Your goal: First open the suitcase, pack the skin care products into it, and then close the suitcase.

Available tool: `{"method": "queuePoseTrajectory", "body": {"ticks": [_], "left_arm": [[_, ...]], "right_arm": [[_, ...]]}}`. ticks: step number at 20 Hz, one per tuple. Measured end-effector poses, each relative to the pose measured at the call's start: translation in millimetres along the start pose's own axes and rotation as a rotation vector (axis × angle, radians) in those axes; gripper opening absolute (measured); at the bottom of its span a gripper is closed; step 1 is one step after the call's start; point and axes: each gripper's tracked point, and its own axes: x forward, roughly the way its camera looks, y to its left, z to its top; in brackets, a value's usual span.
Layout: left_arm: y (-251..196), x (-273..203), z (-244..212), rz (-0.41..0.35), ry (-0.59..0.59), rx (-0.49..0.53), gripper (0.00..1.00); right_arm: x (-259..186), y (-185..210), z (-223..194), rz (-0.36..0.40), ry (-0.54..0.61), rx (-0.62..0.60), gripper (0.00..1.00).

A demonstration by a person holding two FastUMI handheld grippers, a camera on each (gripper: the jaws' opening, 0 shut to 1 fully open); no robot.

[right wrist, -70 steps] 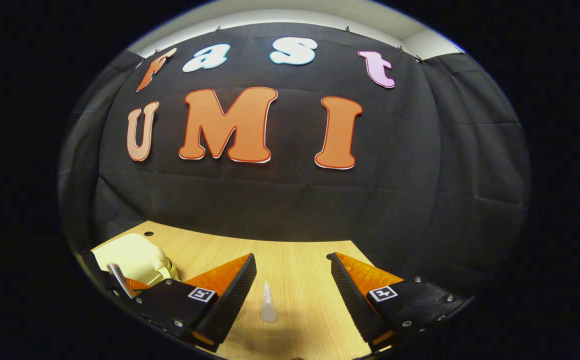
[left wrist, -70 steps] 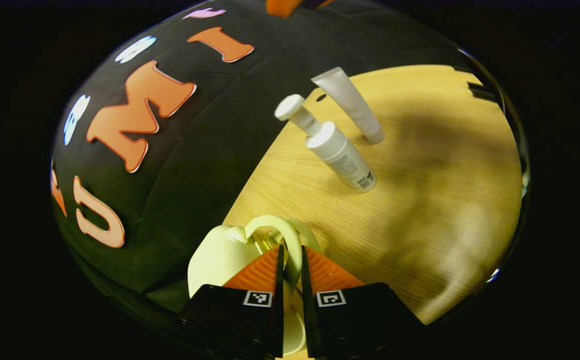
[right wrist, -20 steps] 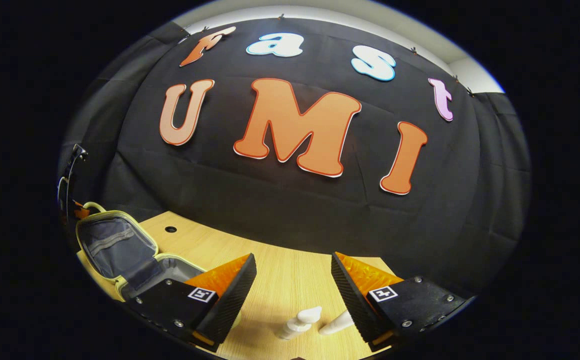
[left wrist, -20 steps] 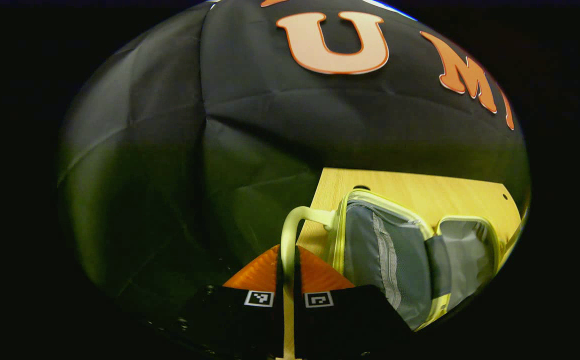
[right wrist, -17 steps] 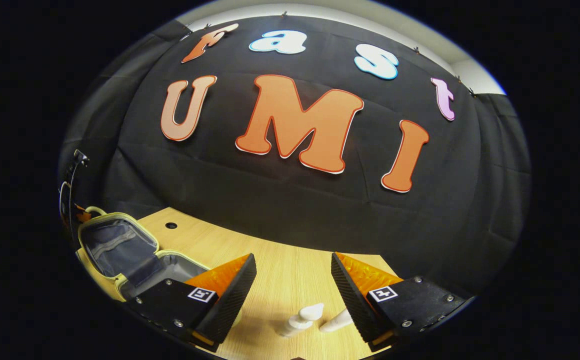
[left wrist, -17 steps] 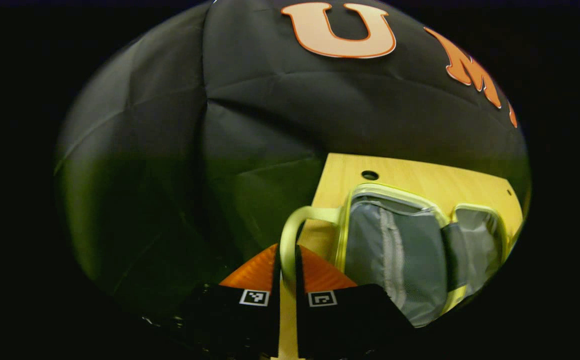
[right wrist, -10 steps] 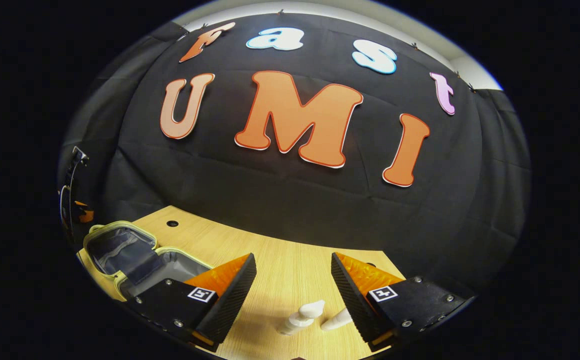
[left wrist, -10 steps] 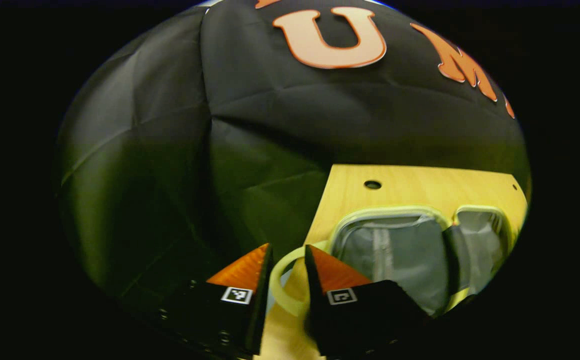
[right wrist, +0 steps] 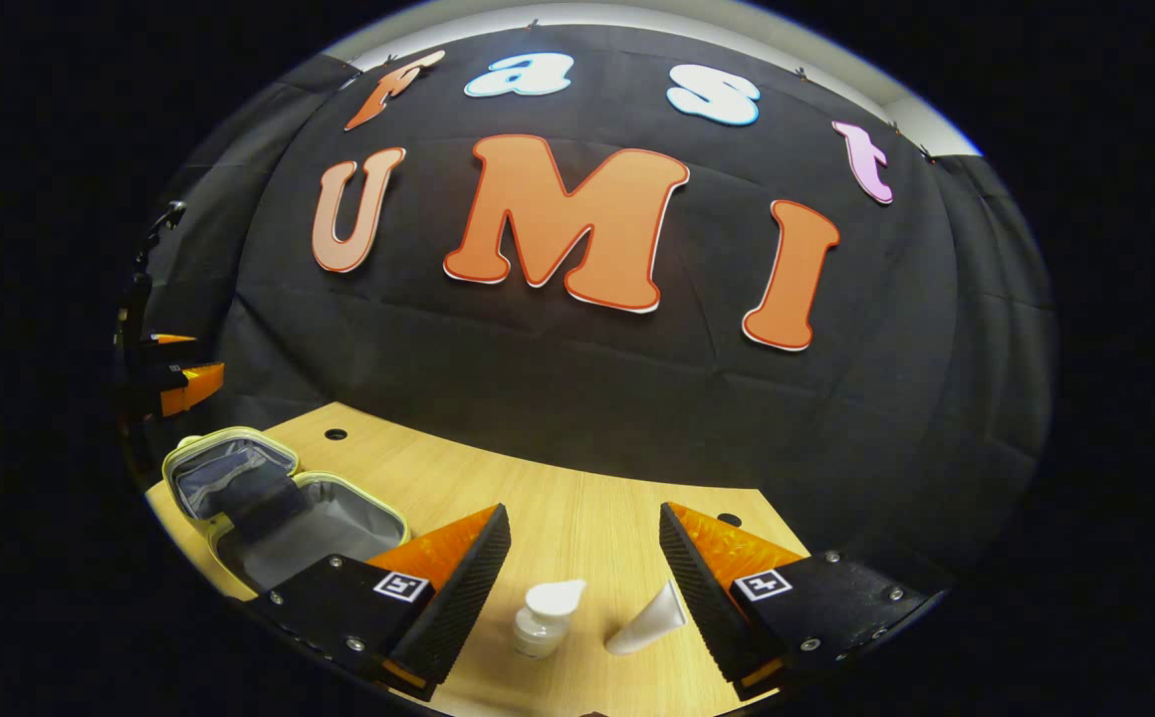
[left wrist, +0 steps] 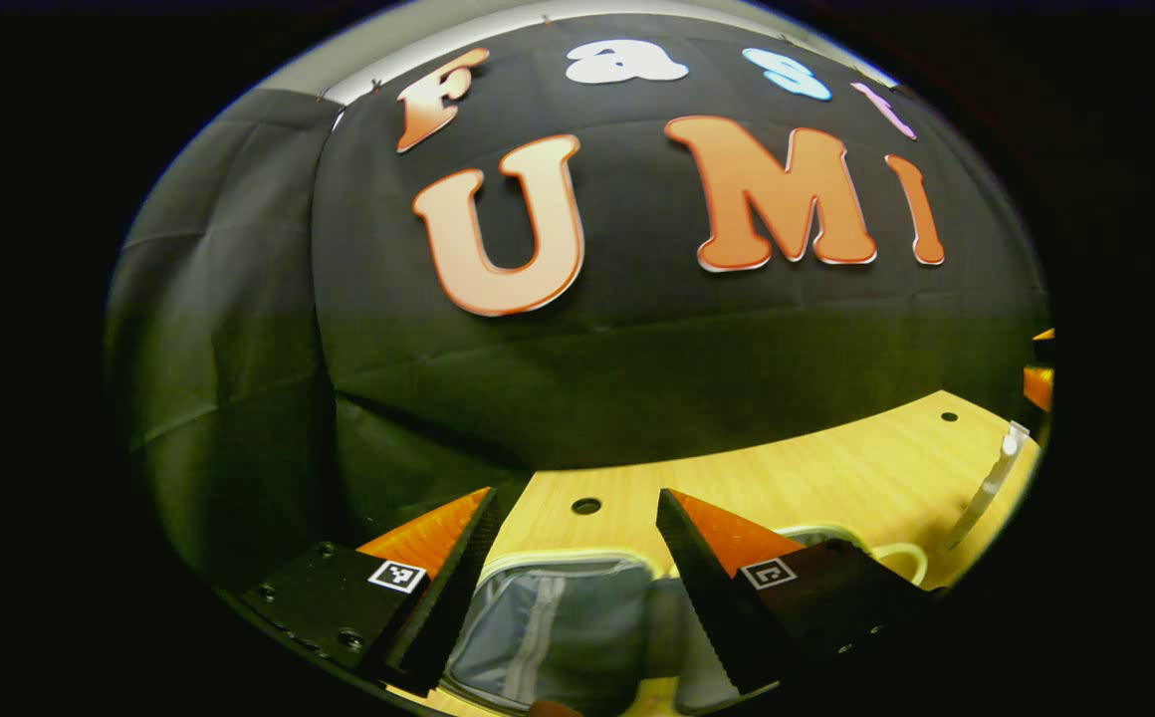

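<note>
The pale yellow-green suitcase [left wrist: 558, 622] lies open and flat on the wooden table, its grey lining up. My left gripper [left wrist: 575, 508] hovers open above it with nothing between its fingers. The suitcase handle [left wrist: 898, 564] shows past the right finger. In the right gripper view the open suitcase [right wrist: 274, 503] lies at the left, with the left gripper [right wrist: 184, 363] raised beyond it. My right gripper [right wrist: 582, 518] stands open over a white pump bottle [right wrist: 543, 615] and a white tube [right wrist: 649, 619], touching neither.
The wooden table [right wrist: 558, 498] has small round holes near its back edge. The black cloth wall stands right behind it. A slim white tube [left wrist: 986, 483] shows at the far right of the left gripper view. Bare wood lies between suitcase and bottles.
My left gripper let go of the suitcase handle, opened and rose; the lid now lies flat. My right gripper shifted slightly, so bottle and tube sit more squarely between its fingers.
</note>
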Motion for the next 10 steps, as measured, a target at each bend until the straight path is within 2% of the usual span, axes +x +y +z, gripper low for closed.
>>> {"method": "queuePoseTrajectory", "body": {"ticks": [3,6,10], "left_arm": [[-70,-14,22,-0.078,-0.051,0.053,1.0],[-143,-33,26,-0.187,-0.074,0.029,0.99],[-219,-49,17,-0.291,-0.073,0.01,0.99]], "right_arm": [[-1,-17,-12,0.01,0.008,-0.006,0.96],[-4,-34,-23,0.016,0.013,-0.015,0.96],[-7,-51,-53,0.041,0.046,-0.033,0.96]]}}
